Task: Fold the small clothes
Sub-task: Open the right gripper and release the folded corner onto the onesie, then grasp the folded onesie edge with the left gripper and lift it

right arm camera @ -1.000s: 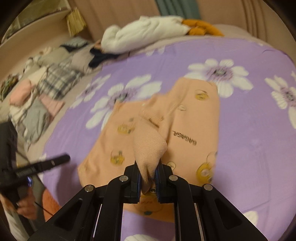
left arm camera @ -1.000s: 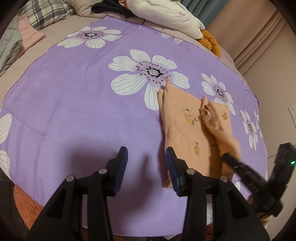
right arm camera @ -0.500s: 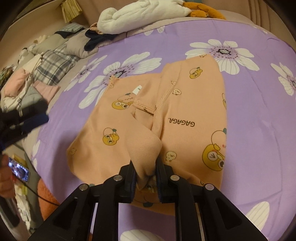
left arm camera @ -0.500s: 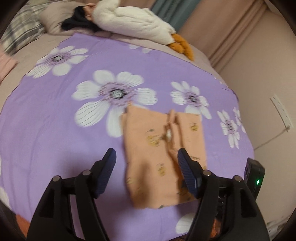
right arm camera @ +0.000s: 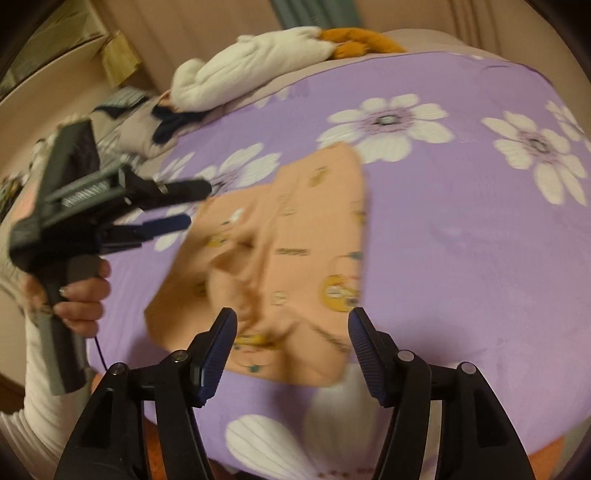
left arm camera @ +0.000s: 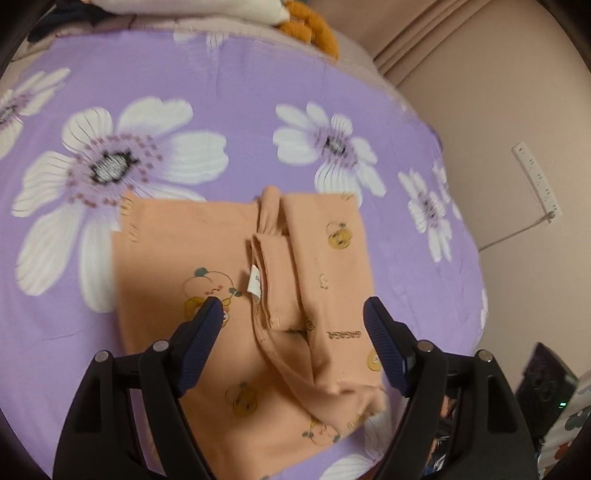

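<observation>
While both sets of tongs hover released, the left tongs (left arm camera: 291, 325) and right tongs (right arm camera: 291, 332) hold nothing. A small peach cotton garment with cartoon prints (left arm camera: 207, 258) lies partly folded on the purple flowered bedspread (left arm camera: 147, 74), near its front edge. Next, probably pinch the loose folded flap squarely and lay it flat, edges aligned.

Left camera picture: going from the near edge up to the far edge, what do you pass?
The open tongs → peach baby top lying folded on the purple flowered sheet → orange plush toy at the far edge.
</observation>
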`<state>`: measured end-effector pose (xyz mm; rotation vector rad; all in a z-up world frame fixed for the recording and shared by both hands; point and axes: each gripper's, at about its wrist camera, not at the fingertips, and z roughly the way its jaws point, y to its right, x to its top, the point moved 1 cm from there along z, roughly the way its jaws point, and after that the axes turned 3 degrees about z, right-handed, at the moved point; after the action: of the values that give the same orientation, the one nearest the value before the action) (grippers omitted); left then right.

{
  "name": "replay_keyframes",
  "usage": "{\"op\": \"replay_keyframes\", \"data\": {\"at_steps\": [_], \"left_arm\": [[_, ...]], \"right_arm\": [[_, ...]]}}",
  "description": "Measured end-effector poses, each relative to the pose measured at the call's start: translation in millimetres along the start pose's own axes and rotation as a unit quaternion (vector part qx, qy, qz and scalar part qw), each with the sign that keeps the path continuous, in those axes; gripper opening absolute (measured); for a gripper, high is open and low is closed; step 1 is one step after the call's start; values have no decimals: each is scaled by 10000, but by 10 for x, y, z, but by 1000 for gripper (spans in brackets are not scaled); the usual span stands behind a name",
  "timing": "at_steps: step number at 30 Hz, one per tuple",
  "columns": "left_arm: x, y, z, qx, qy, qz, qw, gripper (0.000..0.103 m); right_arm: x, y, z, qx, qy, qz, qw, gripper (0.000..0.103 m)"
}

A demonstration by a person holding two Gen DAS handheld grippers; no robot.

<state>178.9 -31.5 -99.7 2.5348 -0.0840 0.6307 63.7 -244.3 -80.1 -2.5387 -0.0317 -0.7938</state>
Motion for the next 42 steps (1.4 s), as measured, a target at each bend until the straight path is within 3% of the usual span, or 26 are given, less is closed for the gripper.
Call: {"op": "replay_keyframes", "data": {"at_steps": [5,8,13,16,23,28,35,42], "left_arm": [[12,5,311,-225,-329,-108,9991,77],[5,20,427,-267,-448,-151,9985,68],[-36,12,537,-91,-501,-111,9986,27],[-55,14,490,-109,-391,-185,9990,14],[31,317,-8,-63,194,244,9995,14],[85,302,-349,205,468,423,9978,14],[-6,-56,-486,676,479,56,9966,14],[-203,-372,-523,789,387,-341,9956,14]], "right_arm": [[6,228,-45,-383,111,282,9988,63],[-7,339,-52,-397,102,444,9982,63],[-34,403,-44,-487,85,515,9974,63],[-50,421,-17,-475,56,574,9972,63],[-32,405,-21,-492,65,537,9973,63],[-4,355,-34,-466,115,467,9978,63],[35,234,24,-400,56,294,9988,63],[42,111,122,-362,-68,126,9992,63]]}}
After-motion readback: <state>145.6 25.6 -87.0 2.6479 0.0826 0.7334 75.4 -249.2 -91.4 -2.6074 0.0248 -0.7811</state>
